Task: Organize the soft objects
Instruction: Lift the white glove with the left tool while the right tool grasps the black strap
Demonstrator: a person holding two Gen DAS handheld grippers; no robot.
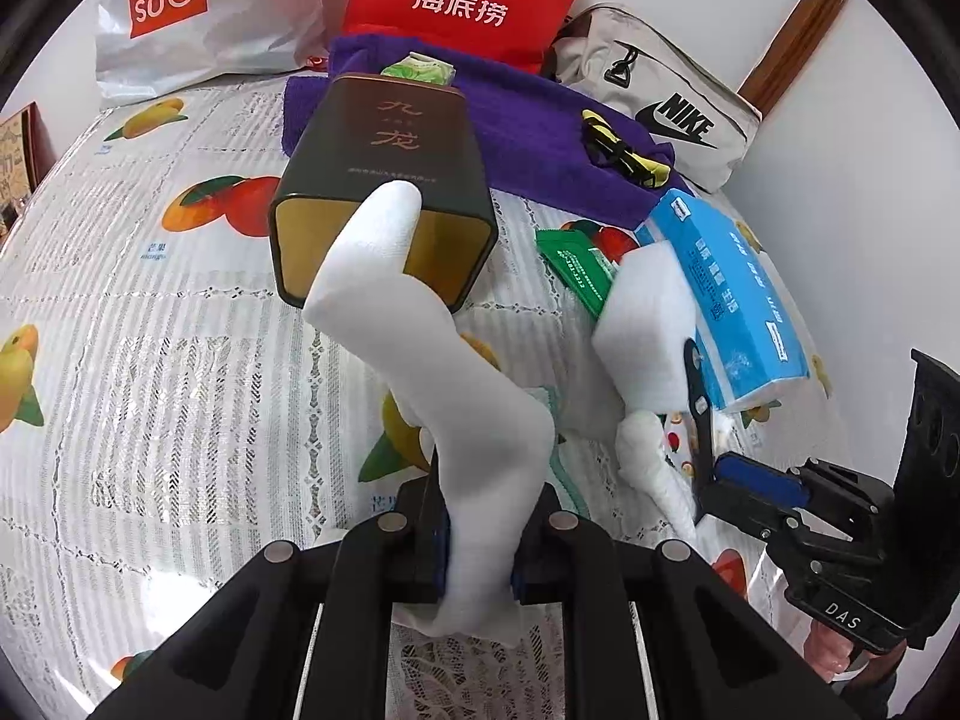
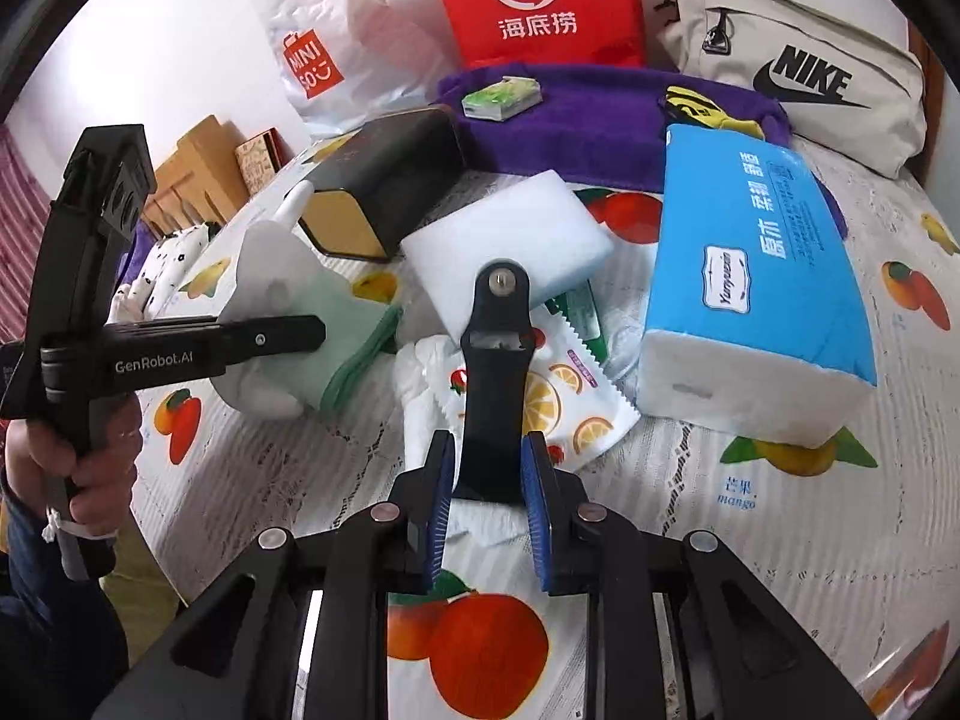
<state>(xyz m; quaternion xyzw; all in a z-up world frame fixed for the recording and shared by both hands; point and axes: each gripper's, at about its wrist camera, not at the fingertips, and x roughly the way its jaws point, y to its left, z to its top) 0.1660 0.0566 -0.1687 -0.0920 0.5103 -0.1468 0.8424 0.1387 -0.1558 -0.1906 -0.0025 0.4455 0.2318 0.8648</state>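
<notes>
**White sock pinched in the left gripper**

White sock (image 1: 474, 420) sits clamped between the left gripper (image 1: 477, 564) pads, toe reaching into the dark tin (image 1: 384, 192) ahead. Only the right wrist view shows the right gripper (image 2: 489, 516) — narrowly parted around a black clip (image 2: 495, 384), contact unclear — just before the white foam block (image 2: 504, 240).

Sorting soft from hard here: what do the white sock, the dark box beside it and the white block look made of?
White sock: knitted fabric, matte, drooping. Dark box: probably metal, with a glossy shell and gold interior. White block: likely foam, matte and fine-textured.
</notes>
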